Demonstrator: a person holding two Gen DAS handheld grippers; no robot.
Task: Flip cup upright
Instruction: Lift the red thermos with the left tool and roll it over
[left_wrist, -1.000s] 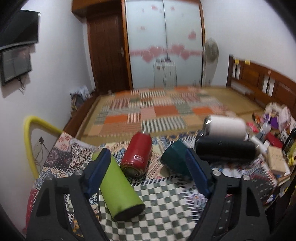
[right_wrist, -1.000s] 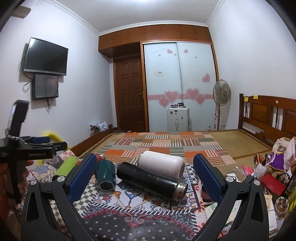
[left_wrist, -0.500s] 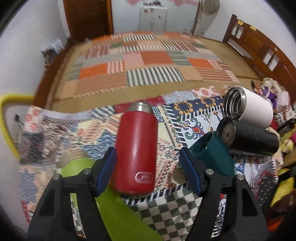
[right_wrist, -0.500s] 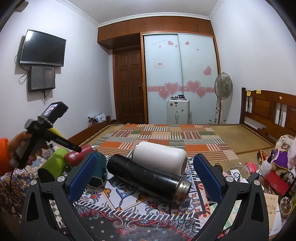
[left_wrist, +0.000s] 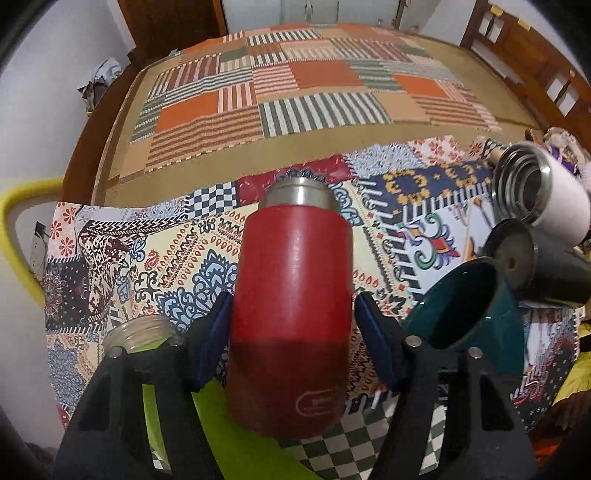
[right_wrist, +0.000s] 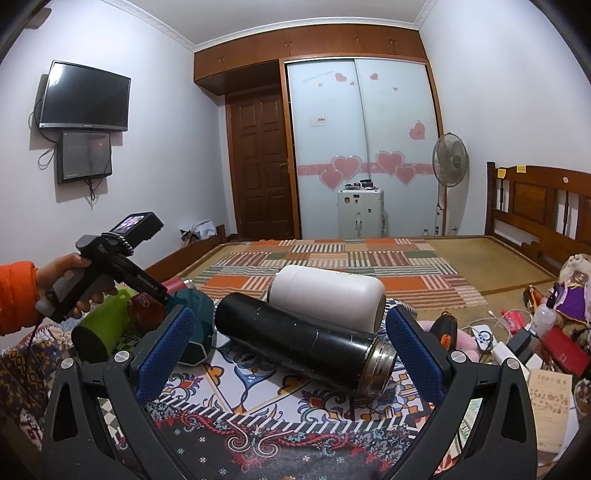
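While the red flask (left_wrist: 291, 317) lies on its side on the patchwork cloth (left_wrist: 155, 258), left gripper (left_wrist: 291, 343) straddles it, jaws spread, apparently not touching. Right gripper (right_wrist: 291, 354) released, over the black flask (right_wrist: 303, 339) beside the red one.

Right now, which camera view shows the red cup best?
The left wrist view: the red cup lies full length between the open jaws of the left gripper, steel rim pointing away. The right wrist view shows only a sliver behind that gripper.

No wording reads clearly — the red cup (left_wrist: 291, 310) bears an oval logo, its letters illegible.
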